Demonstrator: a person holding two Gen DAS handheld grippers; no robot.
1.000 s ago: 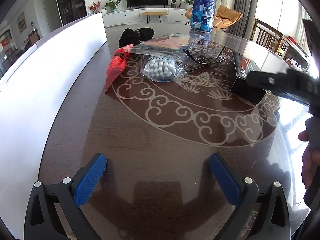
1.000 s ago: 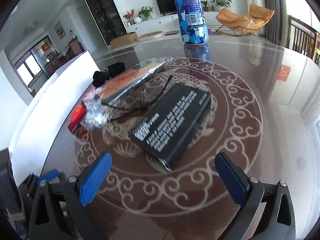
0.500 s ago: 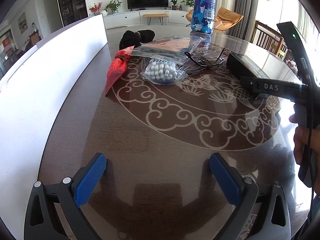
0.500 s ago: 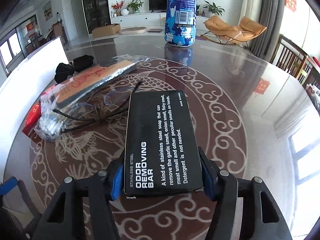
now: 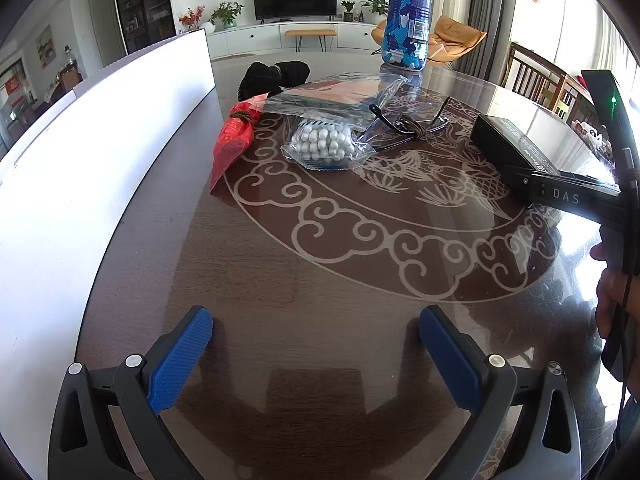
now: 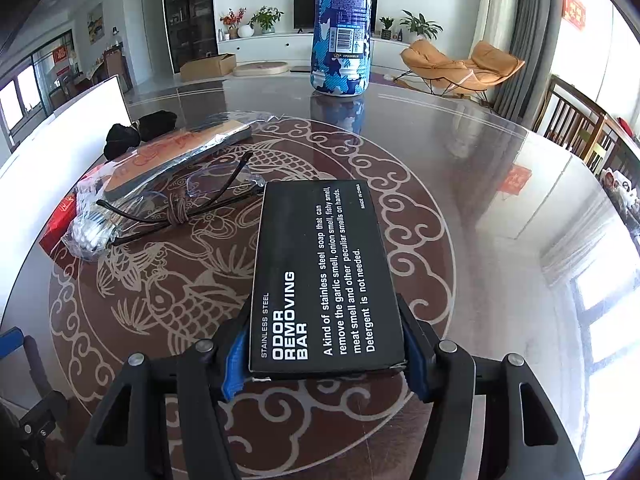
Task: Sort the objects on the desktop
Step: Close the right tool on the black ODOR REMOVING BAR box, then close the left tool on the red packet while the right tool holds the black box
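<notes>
Black box [image 6: 320,276] clamped in right hand-held gripper [image 6: 324,356] — near end hides pads; left hand-held gripper [image 5: 316,344] spread wide.

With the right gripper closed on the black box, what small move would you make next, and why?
Probably a short straight lift. The right gripper pinches only the near end of the black box, whose far end sits close to the glasses; lifting avoids dragging into them.
</notes>
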